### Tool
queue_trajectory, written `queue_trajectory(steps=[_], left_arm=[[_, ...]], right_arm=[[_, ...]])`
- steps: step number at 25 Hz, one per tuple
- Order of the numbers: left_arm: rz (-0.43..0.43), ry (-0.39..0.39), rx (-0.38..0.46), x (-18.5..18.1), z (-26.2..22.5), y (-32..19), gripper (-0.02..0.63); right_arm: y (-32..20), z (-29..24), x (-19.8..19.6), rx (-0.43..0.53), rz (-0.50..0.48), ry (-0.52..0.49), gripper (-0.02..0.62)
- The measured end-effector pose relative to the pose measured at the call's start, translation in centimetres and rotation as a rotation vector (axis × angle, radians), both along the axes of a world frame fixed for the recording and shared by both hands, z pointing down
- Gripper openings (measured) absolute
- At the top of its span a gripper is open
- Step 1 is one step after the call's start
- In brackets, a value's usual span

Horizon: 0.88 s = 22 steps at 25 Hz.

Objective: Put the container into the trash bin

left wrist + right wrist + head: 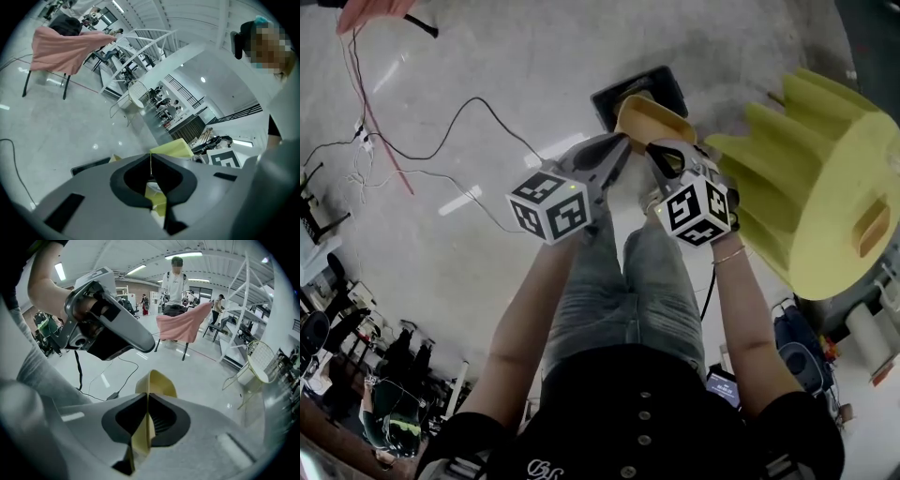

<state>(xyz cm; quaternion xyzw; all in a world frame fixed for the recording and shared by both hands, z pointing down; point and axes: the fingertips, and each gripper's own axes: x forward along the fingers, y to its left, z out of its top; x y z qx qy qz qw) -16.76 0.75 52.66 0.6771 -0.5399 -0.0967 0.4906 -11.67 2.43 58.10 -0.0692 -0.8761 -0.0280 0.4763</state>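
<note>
A pale yellow container (652, 120) hangs between both grippers, just above a black trash bin (639, 92) on the grey floor. My left gripper (622, 150) is shut on the container's thin left edge, and my right gripper (654, 152) is shut on its right wall. In the left gripper view the jaws (151, 157) pinch a thin yellow edge, with the container (177, 148) showing past them and the bin (91, 165) below left. The right gripper view has the jaws (148, 397) closed on the container's wall (154, 380), and the left gripper (112, 333) is opposite.
A large ribbed yellow plastic piece (811, 197) stands close to the right of the bin. Black and red cables (469, 122) run over the floor at left. A chair draped with pink cloth (183, 324), a standing person (176, 282) and a white wire chair (255, 364) are farther off.
</note>
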Motion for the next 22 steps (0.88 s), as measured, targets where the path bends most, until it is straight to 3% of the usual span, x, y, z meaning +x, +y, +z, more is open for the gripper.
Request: queue_trajectory(steps=[21, 22], left_arm=[[-0.011, 0.040, -0.077, -1.1, 6.2, 0.6, 0.015], [-0.015, 0.039, -0.076, -1.2, 6.2, 0.6, 0.015]], right_arm=[[0.3, 7.6, -1.7, -0.082, 0.081, 0.047, 0.023], [0.2, 7.8, -1.7, -0.082, 0.086, 0.049, 0.063]])
